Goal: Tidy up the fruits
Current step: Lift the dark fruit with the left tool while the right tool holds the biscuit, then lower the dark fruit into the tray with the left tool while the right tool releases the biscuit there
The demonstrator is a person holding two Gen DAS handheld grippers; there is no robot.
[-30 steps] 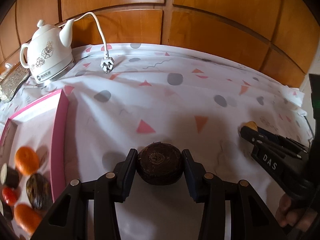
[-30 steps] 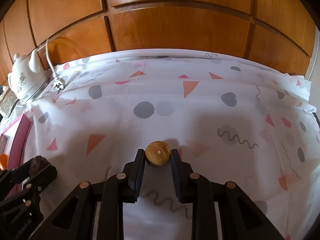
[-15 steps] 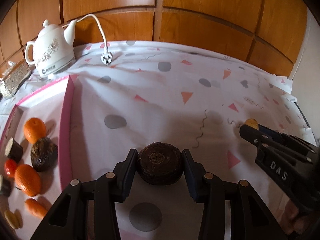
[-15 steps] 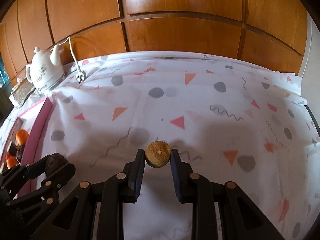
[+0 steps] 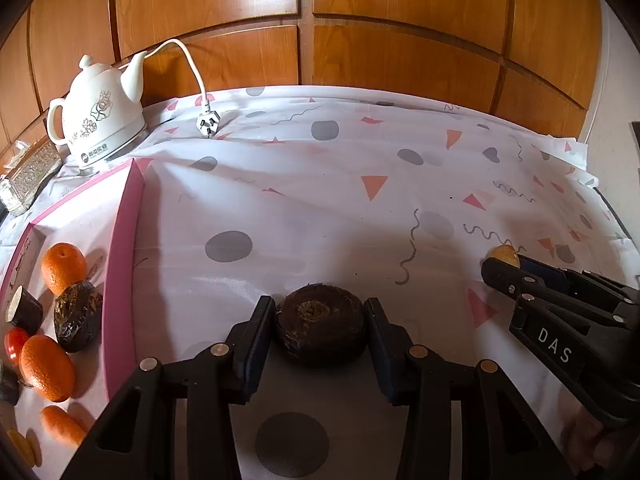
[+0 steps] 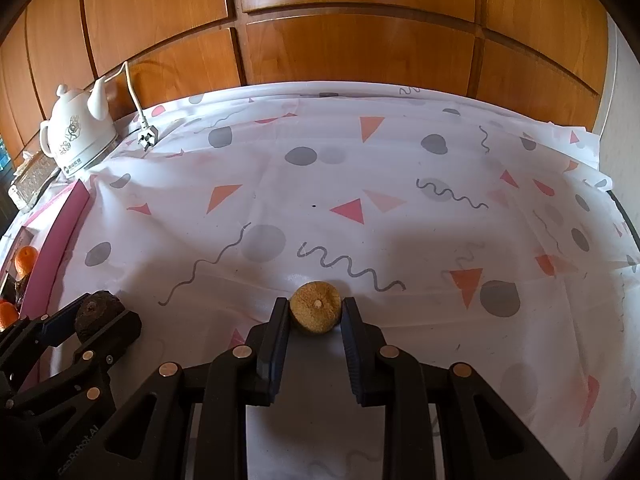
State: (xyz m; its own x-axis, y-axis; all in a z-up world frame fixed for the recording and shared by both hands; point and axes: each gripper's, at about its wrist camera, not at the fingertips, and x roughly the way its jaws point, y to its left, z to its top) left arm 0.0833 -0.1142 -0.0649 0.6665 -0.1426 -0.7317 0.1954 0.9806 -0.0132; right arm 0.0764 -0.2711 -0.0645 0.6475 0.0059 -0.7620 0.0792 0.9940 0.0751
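My left gripper (image 5: 320, 320) is shut on a dark brown round fruit (image 5: 320, 330) and holds it above the patterned cloth. My right gripper (image 6: 316, 314) is shut on a small tan round fruit (image 6: 316, 312). In the left wrist view the right gripper (image 5: 506, 264) shows at the right with the tan fruit (image 5: 505, 255). In the right wrist view the left gripper (image 6: 94, 316) shows at lower left with the dark fruit (image 6: 96, 312). A pink-rimmed tray (image 5: 122, 264) at the left holds oranges (image 5: 63, 267), a dark fruit (image 5: 78, 316) and a small red fruit (image 5: 14, 342).
A white ceramic kettle (image 5: 98, 118) stands at the back left, its cord and plug (image 5: 207, 123) lying on the cloth. A patterned box (image 5: 28, 176) sits left of it. Wooden panels (image 5: 360, 32) rise behind the table. The table's right edge (image 6: 624, 216) is near.
Both grippers have pulled back and up from the table, still holding their fruits. More of the cloth and the tray's fruits has come into view.
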